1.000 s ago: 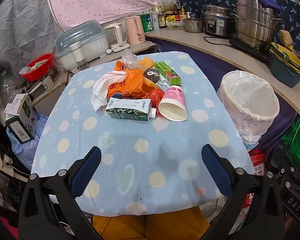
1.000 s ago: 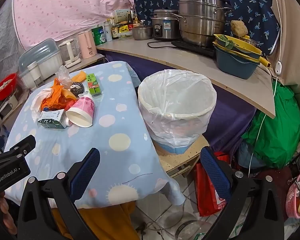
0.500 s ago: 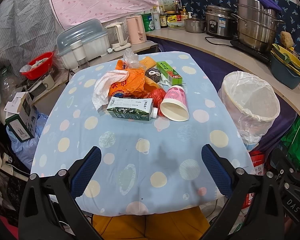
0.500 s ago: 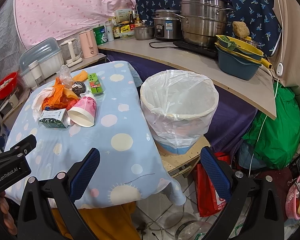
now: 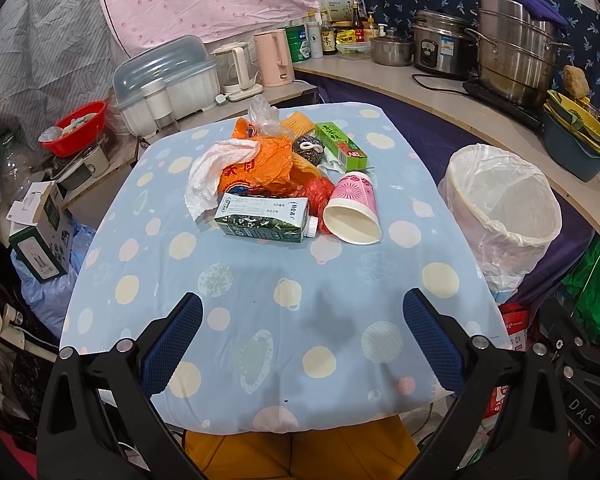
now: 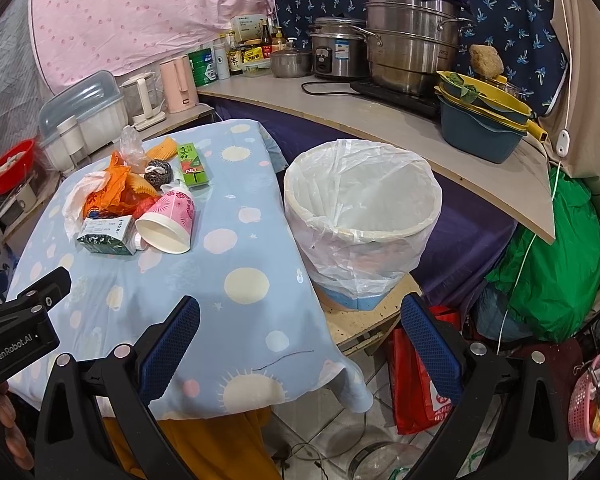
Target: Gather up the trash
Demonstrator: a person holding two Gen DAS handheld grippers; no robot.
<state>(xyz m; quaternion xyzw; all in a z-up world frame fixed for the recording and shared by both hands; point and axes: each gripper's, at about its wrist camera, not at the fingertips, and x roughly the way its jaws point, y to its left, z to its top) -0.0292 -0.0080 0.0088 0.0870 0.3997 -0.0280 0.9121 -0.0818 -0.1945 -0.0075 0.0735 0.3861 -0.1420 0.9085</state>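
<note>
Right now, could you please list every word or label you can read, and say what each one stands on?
"NB": end of the green rectangular cardboard box.
"GenRobot.AI": black body of the left claw.
"DAS": black body of the right claw.
Green-and-white milk carton, counter bottles, grey rice cooker's sticker: too small or blurred.

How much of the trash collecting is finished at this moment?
Nothing looks done yet: the lined trash bin looks empty. Nothing is in hand; the left claw and right claw are both open and hold nothing. Everything is left: the milk carton, pink paper cup, orange bag, green box and the rest of the pile lie on the table.
</note>
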